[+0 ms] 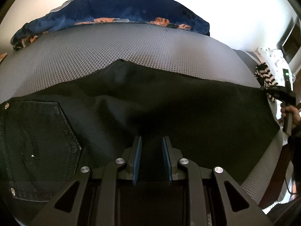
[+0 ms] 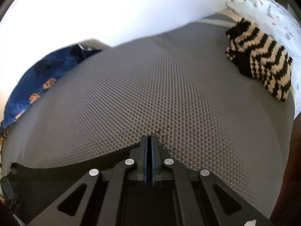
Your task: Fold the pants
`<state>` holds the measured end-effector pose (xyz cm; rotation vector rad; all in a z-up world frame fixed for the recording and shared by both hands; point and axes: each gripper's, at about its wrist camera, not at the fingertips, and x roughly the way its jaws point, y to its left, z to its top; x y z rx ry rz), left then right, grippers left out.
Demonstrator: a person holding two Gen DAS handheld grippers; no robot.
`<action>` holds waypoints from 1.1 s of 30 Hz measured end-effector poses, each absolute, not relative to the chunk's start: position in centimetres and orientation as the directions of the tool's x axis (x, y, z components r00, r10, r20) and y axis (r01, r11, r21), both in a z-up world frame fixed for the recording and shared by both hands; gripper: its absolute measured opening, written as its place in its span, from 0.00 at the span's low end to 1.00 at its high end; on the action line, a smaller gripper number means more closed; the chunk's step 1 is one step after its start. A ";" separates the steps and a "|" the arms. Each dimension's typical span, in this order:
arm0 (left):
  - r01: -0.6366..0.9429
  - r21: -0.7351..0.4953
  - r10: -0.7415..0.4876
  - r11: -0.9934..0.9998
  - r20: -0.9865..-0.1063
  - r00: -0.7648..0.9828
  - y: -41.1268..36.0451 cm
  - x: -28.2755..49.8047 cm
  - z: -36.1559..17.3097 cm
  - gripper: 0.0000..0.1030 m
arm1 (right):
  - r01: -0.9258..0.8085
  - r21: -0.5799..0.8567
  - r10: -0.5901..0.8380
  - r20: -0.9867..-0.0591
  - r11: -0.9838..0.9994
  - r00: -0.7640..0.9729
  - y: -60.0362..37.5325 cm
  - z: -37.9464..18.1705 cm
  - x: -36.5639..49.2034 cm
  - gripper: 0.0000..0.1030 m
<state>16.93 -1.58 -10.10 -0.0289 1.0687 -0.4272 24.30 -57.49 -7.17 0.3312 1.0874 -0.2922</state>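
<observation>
Black pants [image 1: 150, 98] lie spread along near edge of grey dimpled bed [image 1: 112, 47]. Left gripper [image 1: 151, 146] fingers slightly spread above fabric. Right gripper [image 2: 150, 137] fingers pressed together, pinching pants' edge.

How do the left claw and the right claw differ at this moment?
The left claw stands slightly open with a gap between its blue pads; the right claw is shut. The left hangs over the black pants; the right pinches their edge, threads showing at its tip. Both point down at the grey mat.

Grey dimpled mat [image 1: 116, 49] carries black pants [image 1: 169, 101]; striped knit [image 2: 261, 60] at right edge, blue blanket [image 1: 112, 7] along far edge.
</observation>
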 end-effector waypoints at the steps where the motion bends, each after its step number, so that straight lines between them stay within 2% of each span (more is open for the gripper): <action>1: 0.327 -0.227 -0.353 0.918 -0.842 0.407 -1.5 16.9 -10.1 0.23 | 0.400 0.118 -0.069 -0.903 0.909 0.424 -57.6 -7.5 24.6 0.02; 3: 0.329 -0.229 -0.356 0.916 -0.841 0.408 -1.5 17.0 -10.2 0.23 | 0.419 0.120 -0.076 -0.904 0.900 0.421 -57.8 -7.9 24.7 0.03; 4: 0.331 -0.228 -0.357 0.916 -0.839 0.410 -1.5 17.0 -10.3 0.23 | 0.427 0.126 -0.074 -0.903 0.896 0.422 -58.0 -7.9 24.7 0.09; 6: 0.335 -0.227 -0.358 0.915 -0.839 0.410 -1.5 17.2 -10.2 0.23 | 0.444 0.147 -0.055 -0.910 0.884 0.411 -58.2 -7.9 24.7 0.13; 7: 0.332 -0.232 -0.361 0.914 -0.838 0.409 -1.5 17.1 -10.2 0.24 | 0.453 0.149 -0.056 -0.911 0.879 0.409 -58.3 -7.6 24.6 0.22; 9: 0.325 -0.252 -0.375 0.911 -0.836 0.401 -1.3 17.2 -10.0 0.27 | 0.469 0.131 -0.086 -0.906 0.874 0.414 -58.2 -6.5 24.2 0.31; 12: 0.331 -0.242 -0.377 0.912 -0.815 0.441 -0.7 16.9 -8.8 0.34 | 0.423 0.150 -0.070 -0.885 0.893 0.460 -56.4 -3.9 23.9 0.31; 16: 0.315 -0.159 -0.314 0.936 -0.784 0.536 0.2 16.7 -7.6 0.48 | 0.188 0.231 0.119 -0.875 0.955 0.470 -49.3 -1.7 25.3 0.31; 20: 0.265 -0.134 -0.267 0.955 -0.778 0.569 1.8 16.9 -7.3 0.51 | -0.094 0.321 0.332 -0.864 0.942 0.379 -38.4 -2.1 26.9 0.31; 25: 0.219 -0.082 -0.199 0.972 -0.781 0.591 4.4 16.5 -7.5 0.59 | -0.316 0.442 0.515 -0.832 0.840 0.207 -26.6 -4.5 29.1 0.33; 27: 0.203 -0.085 -0.191 0.976 -0.784 0.590 5.9 16.3 -7.8 0.60 | -0.396 0.461 0.550 -0.823 0.794 0.146 -22.4 -5.2 30.0 0.37; 33: 0.131 -0.093 -0.153 0.987 -0.788 0.596 10.7 16.1 -8.3 0.60 | -0.513 0.436 0.529 -0.848 0.739 0.041 -14.2 -7.6 32.6 0.38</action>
